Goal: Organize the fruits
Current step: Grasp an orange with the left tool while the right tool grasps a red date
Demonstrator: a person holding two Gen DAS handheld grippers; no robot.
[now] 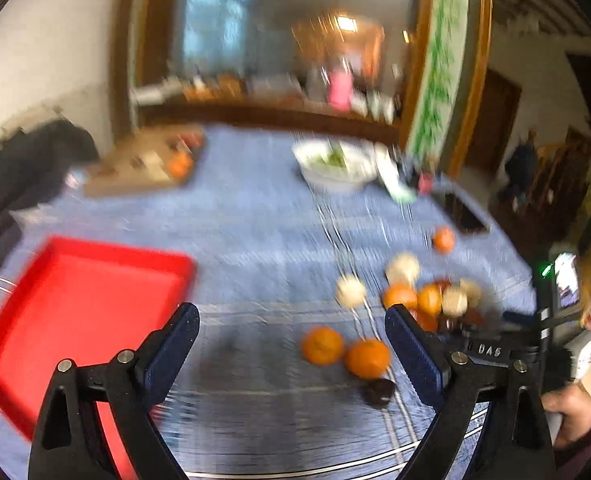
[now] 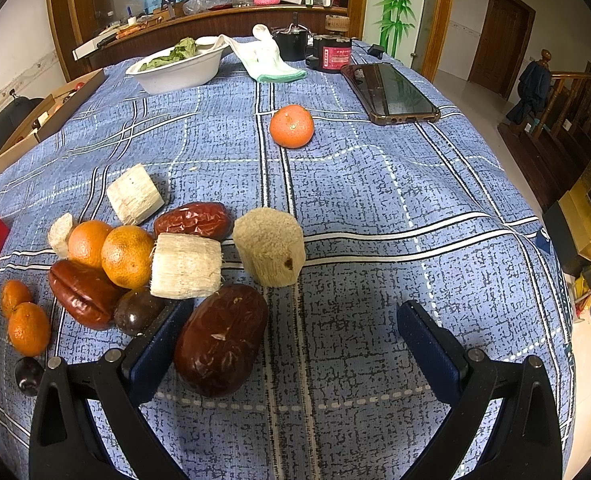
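Observation:
My right gripper (image 2: 291,316) is open, low over the blue cloth, with a large red date (image 2: 220,339) resting against its left finger. Behind it lie pale sugarcane pieces (image 2: 186,266), oranges (image 2: 127,255), more red dates (image 2: 80,293) and a dark passion fruit (image 2: 137,311). One orange (image 2: 291,126) sits alone farther back. My left gripper (image 1: 291,316) is open and empty above the cloth. In its blurred view a red tray (image 1: 75,304) lies at the left, two oranges (image 1: 345,350) sit near its right finger, and the fruit pile (image 1: 427,296) is beyond.
A white bowl of greens (image 2: 177,66), a cloth glove (image 2: 265,58), a dark pot and red jar (image 2: 331,54) and a phone (image 2: 389,92) sit at the table's far side. A cardboard box (image 2: 43,120) lies at the left edge. The right-hand gripper's body (image 1: 495,350) shows in the left wrist view.

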